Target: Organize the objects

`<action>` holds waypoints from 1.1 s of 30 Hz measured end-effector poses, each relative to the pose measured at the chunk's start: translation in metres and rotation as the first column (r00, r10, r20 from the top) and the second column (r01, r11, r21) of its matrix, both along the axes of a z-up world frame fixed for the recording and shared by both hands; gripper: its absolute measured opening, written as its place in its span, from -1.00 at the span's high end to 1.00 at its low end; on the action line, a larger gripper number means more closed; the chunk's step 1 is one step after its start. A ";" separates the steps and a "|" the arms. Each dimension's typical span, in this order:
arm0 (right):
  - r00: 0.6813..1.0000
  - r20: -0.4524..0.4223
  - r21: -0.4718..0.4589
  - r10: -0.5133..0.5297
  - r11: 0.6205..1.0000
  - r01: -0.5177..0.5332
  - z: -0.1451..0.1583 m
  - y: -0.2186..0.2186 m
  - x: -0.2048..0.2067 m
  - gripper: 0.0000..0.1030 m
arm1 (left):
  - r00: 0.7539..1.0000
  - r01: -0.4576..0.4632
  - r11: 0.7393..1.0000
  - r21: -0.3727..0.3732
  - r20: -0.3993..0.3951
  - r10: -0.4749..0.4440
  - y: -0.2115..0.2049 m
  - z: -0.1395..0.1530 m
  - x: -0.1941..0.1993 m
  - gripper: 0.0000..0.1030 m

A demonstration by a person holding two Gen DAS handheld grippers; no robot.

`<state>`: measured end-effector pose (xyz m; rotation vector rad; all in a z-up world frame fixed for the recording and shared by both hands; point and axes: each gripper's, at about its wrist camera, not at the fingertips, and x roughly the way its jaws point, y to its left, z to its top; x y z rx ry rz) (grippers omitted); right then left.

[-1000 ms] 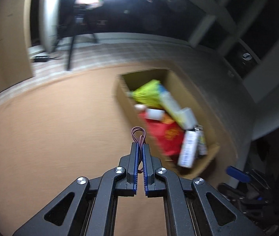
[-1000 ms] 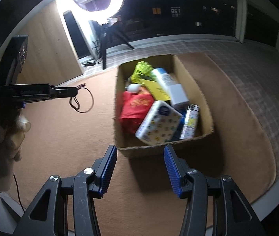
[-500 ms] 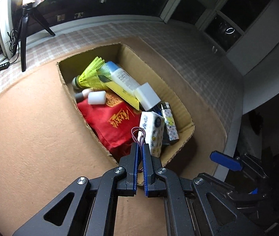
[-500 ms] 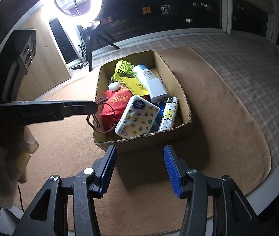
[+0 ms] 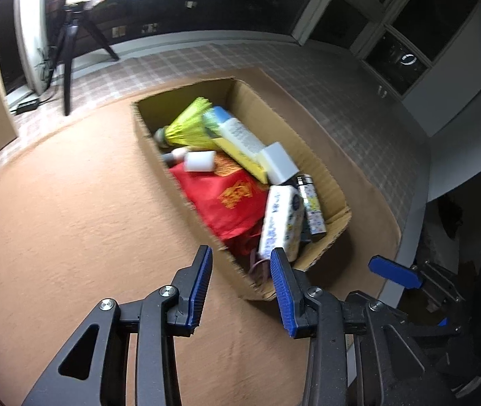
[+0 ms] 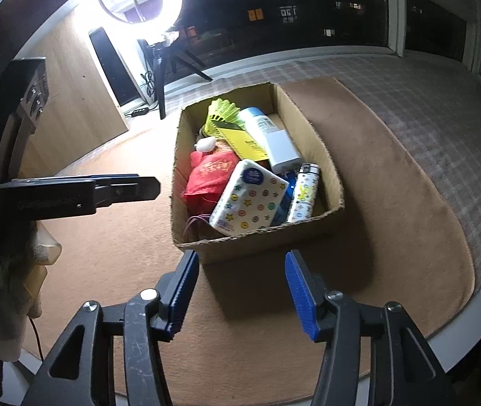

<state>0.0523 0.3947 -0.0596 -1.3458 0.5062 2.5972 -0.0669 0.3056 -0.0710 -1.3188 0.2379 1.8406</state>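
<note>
A cardboard box (image 5: 336, 191) (image 6: 257, 235) stands on the brown carpet, filled with a red bag (image 5: 226, 199), a tissue pack (image 6: 250, 201), a yellow shuttlecock (image 5: 189, 125), a white bottle (image 6: 260, 123) and other items. A purple cord loop (image 5: 257, 267) (image 6: 193, 222) lies inside the box's near corner. My left gripper (image 5: 241, 253) (image 6: 149, 186) hovers just above that corner; its jaws are opening with nothing between the pads. My right gripper (image 6: 242, 257) hangs in front of the box's near wall, its jaws opening and holding nothing.
A ring light on a tripod (image 6: 159, 77) and a wooden panel (image 6: 71, 101) stand at the back. Checked flooring (image 6: 426, 101) borders the carpet (image 5: 71, 220), which ends at a raised edge (image 6: 470, 321) on the right. A gloved hand (image 6: 6, 287) holds the left gripper.
The left gripper carried the cord loop over the box, then opened, and the loop dropped into the near corner. The right gripper's jaws widened a little.
</note>
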 end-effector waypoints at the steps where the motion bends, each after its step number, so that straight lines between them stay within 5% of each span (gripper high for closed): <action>1: 1.000 -0.003 0.000 0.004 1.000 -0.004 0.001 -0.003 -0.001 -0.08 | 1.000 -0.011 1.000 -0.003 -0.007 0.011 -0.005 0.001 -0.001 0.25; 3: 1.000 -0.012 -0.007 0.015 1.000 -0.015 0.002 -0.008 -0.005 -0.11 | 0.999 -0.046 0.999 -0.009 -0.022 0.046 -0.021 0.003 -0.003 0.24; 7: 0.998 -0.035 -0.019 0.043 0.999 -0.044 0.006 -0.024 -0.013 -0.52 | 0.991 -0.117 0.993 -0.018 -0.064 0.116 -0.056 0.006 -0.005 -0.01; 9: 0.997 -0.039 -0.017 0.065 0.998 -0.065 0.008 -0.034 -0.019 -0.55 | 0.983 -0.162 0.987 -0.015 -0.094 0.159 -0.078 0.010 -0.005 -0.26; 18: 0.984 -0.031 -0.029 0.177 0.984 -0.178 0.008 -0.089 -0.045 -0.66 | 0.920 -0.358 0.934 -0.022 -0.181 0.348 -0.173 0.022 -0.001 -0.75; 33: 0.958 -0.054 0.079 0.282 0.957 -0.278 0.026 -0.176 -0.067 -0.66 | 0.812 -0.554 0.832 -0.034 -0.243 0.531 -0.293 0.033 0.021 -0.79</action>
